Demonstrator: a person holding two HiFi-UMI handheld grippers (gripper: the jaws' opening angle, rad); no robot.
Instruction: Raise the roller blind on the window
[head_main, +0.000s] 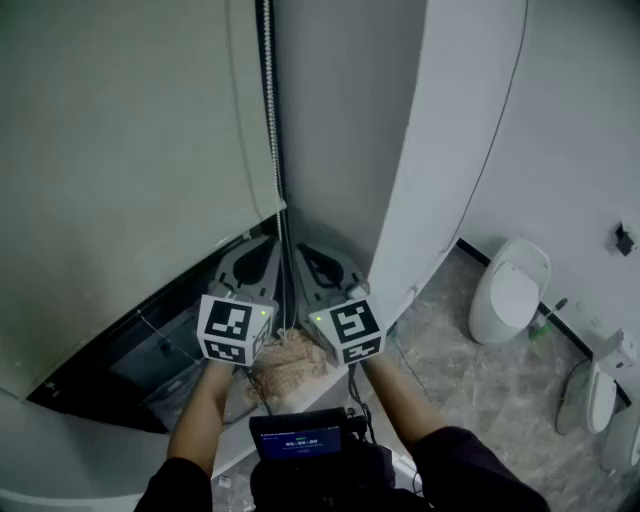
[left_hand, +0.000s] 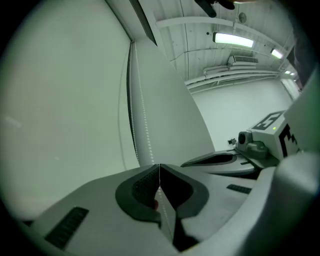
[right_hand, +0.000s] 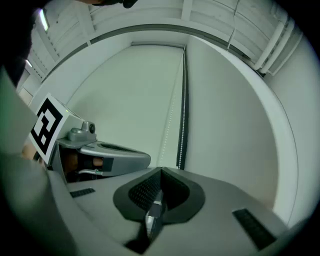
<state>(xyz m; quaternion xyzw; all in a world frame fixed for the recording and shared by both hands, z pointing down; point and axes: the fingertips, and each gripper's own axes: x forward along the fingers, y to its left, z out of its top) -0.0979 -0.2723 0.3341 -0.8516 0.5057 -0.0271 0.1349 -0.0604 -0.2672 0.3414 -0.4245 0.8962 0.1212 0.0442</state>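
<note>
The left tool (left_hand: 159, 167) and right tool (right_hand: 160, 172) are clenching side by side, each pinching the bead chain (head_main: 270, 110). The bead chain is running up the right edge of the pale, smooth roller blind (head_main: 120, 150), which is hanging lowered over the window. Only the head view is showing a toilet (head_main: 510, 290); only the left gripper view is showing 1 lit ceiling lamp (left_hand: 232, 39).

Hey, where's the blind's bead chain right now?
In the head view, the bead chain hangs along the roller blind's right edge and runs down between the left tool and right tool, both shut on it.
</note>
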